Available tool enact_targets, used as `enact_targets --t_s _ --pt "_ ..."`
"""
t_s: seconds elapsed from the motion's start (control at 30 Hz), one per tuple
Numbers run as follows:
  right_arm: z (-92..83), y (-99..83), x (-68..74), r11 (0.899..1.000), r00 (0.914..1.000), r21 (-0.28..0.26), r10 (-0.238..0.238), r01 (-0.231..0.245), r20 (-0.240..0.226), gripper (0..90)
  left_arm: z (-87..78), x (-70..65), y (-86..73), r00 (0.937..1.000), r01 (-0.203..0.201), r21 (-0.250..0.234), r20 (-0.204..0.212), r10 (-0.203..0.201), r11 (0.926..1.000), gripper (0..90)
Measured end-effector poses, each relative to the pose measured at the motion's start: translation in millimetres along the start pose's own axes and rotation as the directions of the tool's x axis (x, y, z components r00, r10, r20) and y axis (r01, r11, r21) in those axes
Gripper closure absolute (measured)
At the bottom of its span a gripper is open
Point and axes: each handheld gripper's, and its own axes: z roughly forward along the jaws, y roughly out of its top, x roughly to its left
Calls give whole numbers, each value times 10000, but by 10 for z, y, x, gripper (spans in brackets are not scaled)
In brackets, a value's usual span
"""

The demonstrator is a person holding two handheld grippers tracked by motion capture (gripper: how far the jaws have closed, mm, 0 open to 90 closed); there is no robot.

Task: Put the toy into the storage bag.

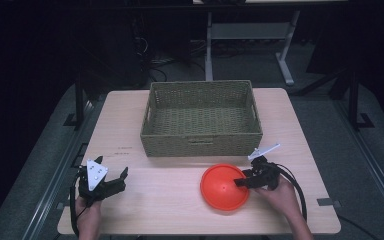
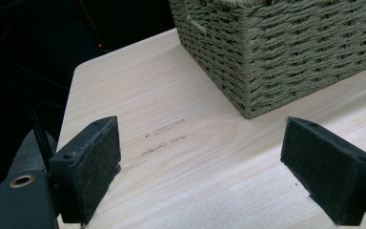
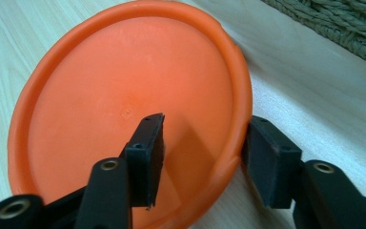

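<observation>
While the orange plate [image 1: 225, 186] lies flat on the tabletop [image 1: 155, 200], just in front of the woven basket [image 1: 201, 118], the right claw [image 3: 205, 160] straddles its near rim, one jaw over the inside, one outside, pads not yet pressing. Plate looks like thin stiff plastic: light, smooth, likely slippery; the raised rim is the only real purchase. Basket sits empty and close behind, nothing between. Left claw [image 1: 111, 181] rests wide and empty at the tabletop's left edge, well apart.
</observation>
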Motion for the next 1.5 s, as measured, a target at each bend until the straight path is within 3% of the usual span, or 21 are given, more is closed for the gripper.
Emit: enact_targets --t_s 0.3,0.4,0.53,0.63,0.8,1.03,1.07,1.5 --pt "-92 6 85 9995 9989 -162 -273 280 390 661 3 -8 4 10000 -29 3 13 29 10000 128" --pt "-173 6 65 9989 10000 -478 20 -18 51 740 -2 0 2 10000 -37 34 -6 37 10000 128" --pt "-226 12 69 9974 9998 -711 97 -110 -185 771 2 5 0 10000 55 17 -20 -55 10000 128" --pt "-303 50 116 9945 9988 -1047 -92 41 -483 817 3 -1 2 10000 -28 18 1 28 10000 128" --pt "-347 128 208 9929 9980 -1122 -439 385 -456 821 0 -1 2 10000 1 2 -7 -1 10000 128" --pt "-389 174 256 9920 9969 -1188 -507 433 -600 823 1 1 2 10000 -11 -10 -4 11 10000 128" --pt "-415 179 264 9904 9951 -1287 -604 499 -788 824 0 0 2 10000 -24 14 -13 24 10000 128" --pt "-658 247 336 9793 9931 -1888 -888 731 -761 825 -5 -3 2 10000 -6 -25 -20 6 10000 128"
